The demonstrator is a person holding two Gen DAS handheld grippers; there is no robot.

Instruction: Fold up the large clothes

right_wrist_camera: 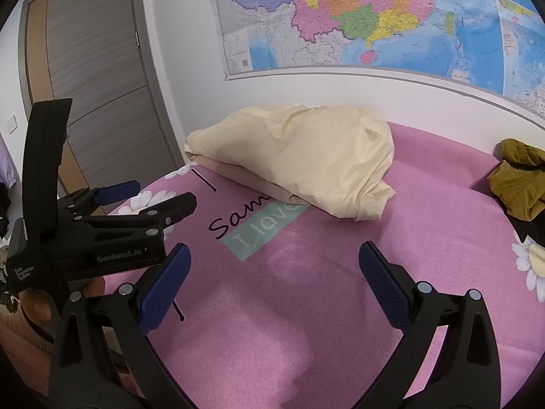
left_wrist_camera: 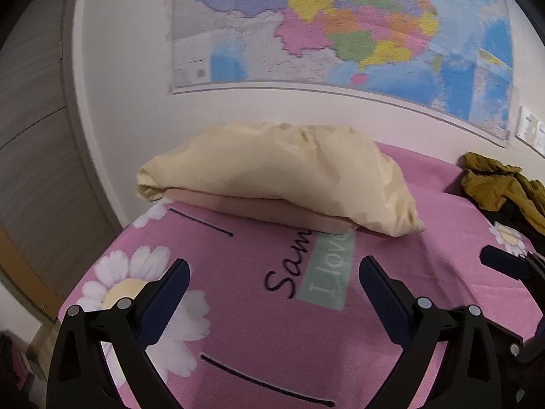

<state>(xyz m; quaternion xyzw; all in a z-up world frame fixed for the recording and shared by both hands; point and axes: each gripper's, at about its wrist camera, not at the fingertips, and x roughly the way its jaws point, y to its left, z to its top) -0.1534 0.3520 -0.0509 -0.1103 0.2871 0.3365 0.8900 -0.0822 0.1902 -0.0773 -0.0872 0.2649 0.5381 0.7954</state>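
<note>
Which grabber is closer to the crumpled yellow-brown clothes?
Probably the right gripper: the mustard clothes lie on its side. The left gripper is farther away. Both are open.

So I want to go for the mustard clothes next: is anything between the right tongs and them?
Nothing visible. The right tongs hang open over bare pink bedspread; the mustard clothes lie far right, and the cream pillow sits off that line.

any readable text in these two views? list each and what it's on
"Sam…" in black script on the pink bedsheet, its end hidden under the cream pillow.
"I love" in white on the sheet's green patch, its end also covered.
"Data … System" on the left gripper body; middle word and the embossed brand line are too small.
Wall map labels: too small to read.
</note>
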